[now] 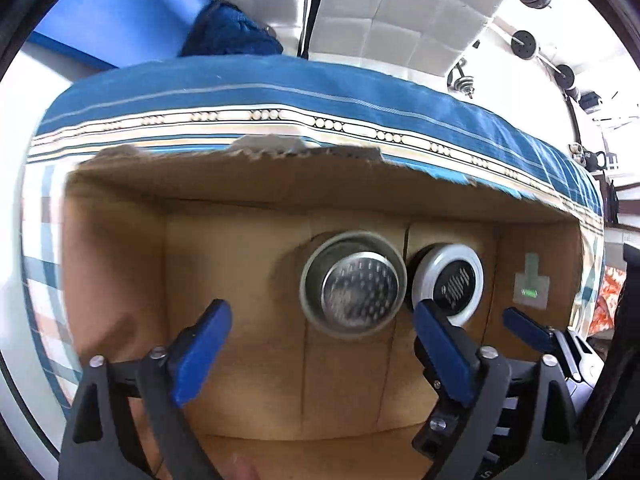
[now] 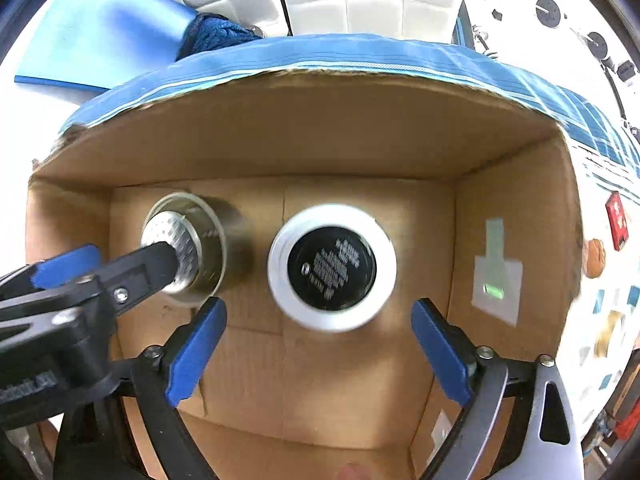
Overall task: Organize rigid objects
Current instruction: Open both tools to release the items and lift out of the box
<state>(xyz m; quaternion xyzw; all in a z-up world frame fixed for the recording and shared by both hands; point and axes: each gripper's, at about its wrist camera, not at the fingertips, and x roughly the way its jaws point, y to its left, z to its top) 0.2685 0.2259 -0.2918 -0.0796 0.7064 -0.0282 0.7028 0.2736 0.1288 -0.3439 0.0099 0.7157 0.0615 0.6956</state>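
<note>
An open cardboard box (image 1: 240,184) (image 2: 304,136) sits on a blue striped cloth. Inside stand a steel cup (image 1: 354,284) (image 2: 188,248), bottom up, and a white container with a black end (image 1: 450,284) (image 2: 332,268). My left gripper (image 1: 324,344) is open above the box, over the steel cup, holding nothing. My right gripper (image 2: 320,344) is open just above the white container, holding nothing. The left gripper's finger (image 2: 140,268) shows in the right wrist view in front of the steel cup. A right finger (image 1: 528,330) shows in the left wrist view.
The striped cloth (image 1: 280,92) covers the surface around the box. A blue mat (image 2: 100,36) and a dark blue knitted thing (image 2: 216,36) lie beyond it. Dumbbells (image 1: 524,44) lie on the floor at the far right. A taped label (image 2: 496,276) is on the box's right wall.
</note>
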